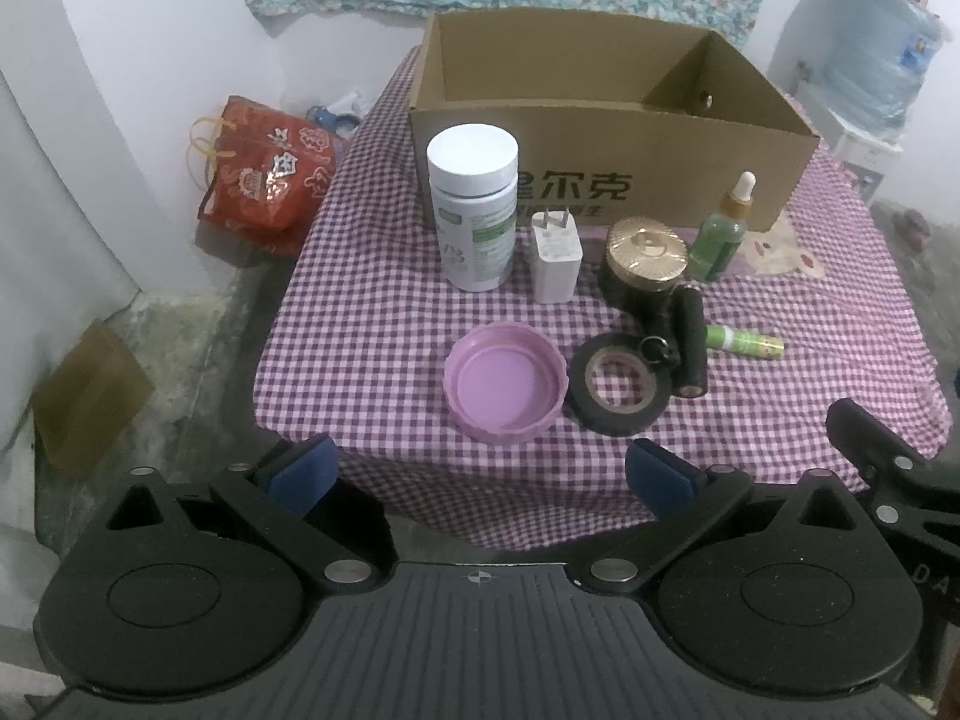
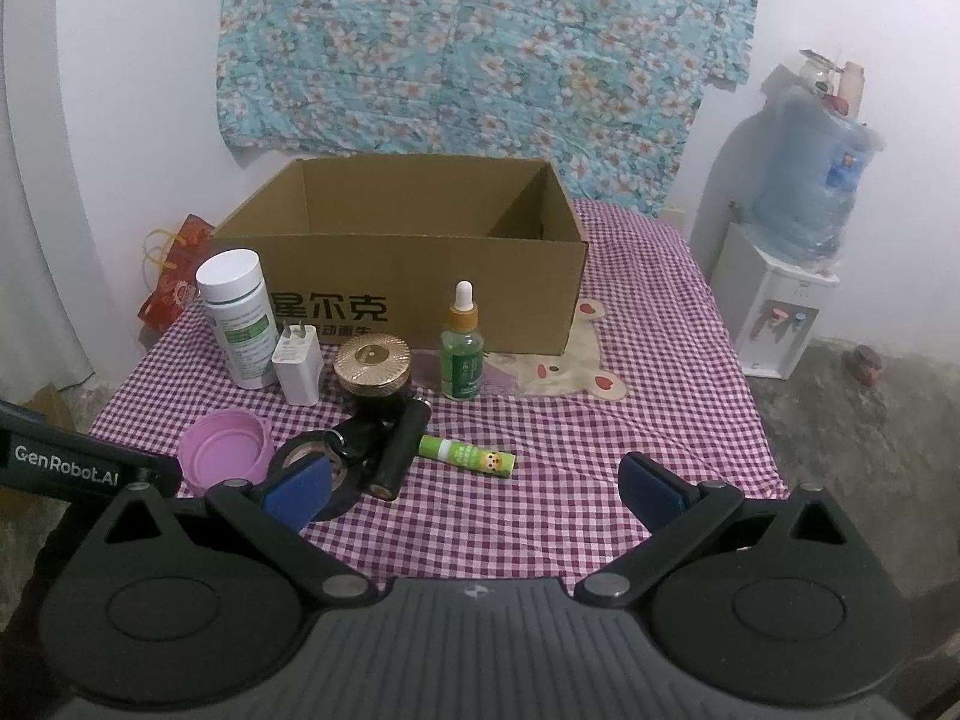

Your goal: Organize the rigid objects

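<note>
Rigid items cluster at the bench (image 2: 600, 468) front: pink lid (image 1: 505, 383), tape roll (image 1: 619, 385), black cylinder (image 1: 691, 343), green tube (image 2: 468, 455), charger (image 1: 555, 264), white bottle (image 1: 474, 207), gold-lidded jar (image 1: 645, 261), dropper bottle (image 2: 461, 348). Cardboard box (image 1: 606, 138) sits at 12 o'clock, seemingly empty. Both left tool (image 1: 480, 474) and right tool (image 2: 474, 486) are wide, holding nothing. I judge no item moved yet; next, close on the lid at my 12.

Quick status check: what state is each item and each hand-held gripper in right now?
Brown cardboard box: open-topped, upright.
White pill bottle: upright, capped.
Green dropper bottle: upright, capped.
Pink plastic lid: lying hollow side up.
Green lip-balm tube: lying flat.
Left hand-held gripper: open.
Right hand-held gripper: open.
</note>
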Tool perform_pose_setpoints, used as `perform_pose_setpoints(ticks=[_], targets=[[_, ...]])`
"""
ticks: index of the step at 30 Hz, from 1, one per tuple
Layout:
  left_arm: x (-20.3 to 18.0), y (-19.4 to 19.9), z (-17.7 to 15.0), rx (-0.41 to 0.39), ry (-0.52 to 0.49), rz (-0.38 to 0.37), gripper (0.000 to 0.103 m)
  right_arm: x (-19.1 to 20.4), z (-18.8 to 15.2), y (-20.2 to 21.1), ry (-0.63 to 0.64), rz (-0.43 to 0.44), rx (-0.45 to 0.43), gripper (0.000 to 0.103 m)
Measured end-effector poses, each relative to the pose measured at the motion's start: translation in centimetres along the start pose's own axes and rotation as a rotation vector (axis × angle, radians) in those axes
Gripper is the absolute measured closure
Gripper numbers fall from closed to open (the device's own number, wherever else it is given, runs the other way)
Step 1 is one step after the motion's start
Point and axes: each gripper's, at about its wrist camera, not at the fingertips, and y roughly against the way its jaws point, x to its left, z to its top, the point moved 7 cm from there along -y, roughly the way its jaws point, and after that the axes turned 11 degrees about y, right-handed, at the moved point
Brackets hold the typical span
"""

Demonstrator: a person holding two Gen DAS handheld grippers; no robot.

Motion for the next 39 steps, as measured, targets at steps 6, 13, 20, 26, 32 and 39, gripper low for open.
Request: perform_pose_setpoints(ticks=[6, 13, 20, 26, 32, 39], targets=[[-0.03, -0.03, 0.02, 0.0, -0.001, 0.002, 0.0, -0.04, 0.06, 0.01, 0.001, 0.0, -0.001, 0.0], [-0.07, -0.05, 0.11, -0.002, -0.003, 0.005, 0.001, -0.02, 0.1, 0.0, 0.002, 0.0, -0.002, 0.0], [-0.06, -0.02, 0.11, -0.003, -0.003, 0.005, 0.001, -0.04, 0.18, -0.04, 0.003, -0.001, 0.001, 0.0], [-0.1, 0.0, 0.14, -0.004, -0.005, 0.007, 0.001, -0.07, 0.2, -0.01, 0.003, -0.002, 0.0, 0.0], [-0.13, 0.02, 0.1, -0.004, -0.007, 0.009, 0.001, -0.07, 0.27, -0.03, 0.003, 0.0, -0.001, 0.0], [-0.1, -0.02, 0.04, -0.002, -0.008, 0.011, 0.001, -0.08, 0.27, -0.03, 0.002, -0.001, -0.002, 0.0]])
